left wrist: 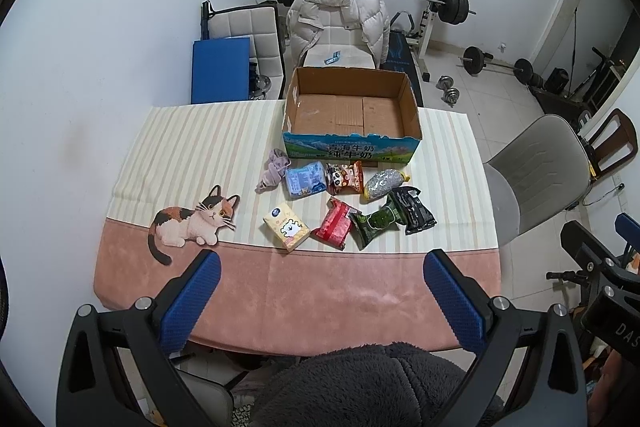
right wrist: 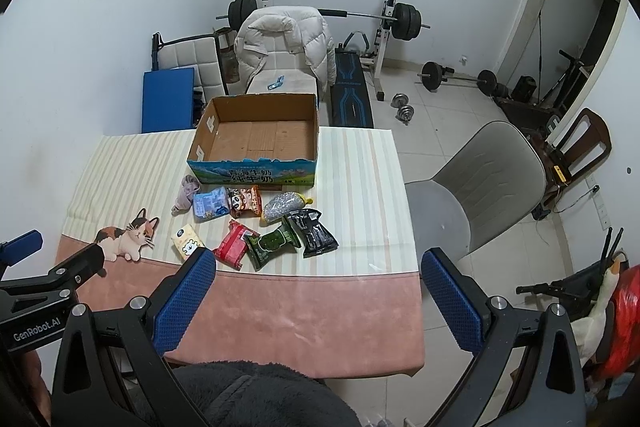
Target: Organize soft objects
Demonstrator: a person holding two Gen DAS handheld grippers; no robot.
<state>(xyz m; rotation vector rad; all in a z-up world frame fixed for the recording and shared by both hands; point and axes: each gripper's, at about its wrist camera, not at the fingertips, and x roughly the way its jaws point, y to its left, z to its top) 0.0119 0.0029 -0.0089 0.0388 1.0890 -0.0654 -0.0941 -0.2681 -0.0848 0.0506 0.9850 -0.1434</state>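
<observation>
An open cardboard box (left wrist: 352, 109) (right wrist: 260, 133) stands at the table's far side with nothing in it. In front of it lie several soft items: a lilac cloth (left wrist: 274, 169) (right wrist: 185, 195), a blue packet (left wrist: 305, 179), a panda snack bag (left wrist: 346, 178), a silver-grey pouch (left wrist: 383, 183), a black packet (left wrist: 414, 209) (right wrist: 314, 233), a green packet (left wrist: 375, 223) (right wrist: 272, 243), a red packet (left wrist: 335, 223) (right wrist: 232, 247) and a yellow tissue pack (left wrist: 286, 225) (right wrist: 186, 242). My left gripper (left wrist: 322, 263) and right gripper (right wrist: 318, 261) are both open and empty, above the table's near edge.
The table wears a striped and pink cloth (left wrist: 320, 291) with a cat print (left wrist: 196, 221). A grey chair (left wrist: 536, 175) (right wrist: 480, 183) stands to the right. A chair with a white jacket (left wrist: 340, 19), a weight bench and barbells stand behind the table.
</observation>
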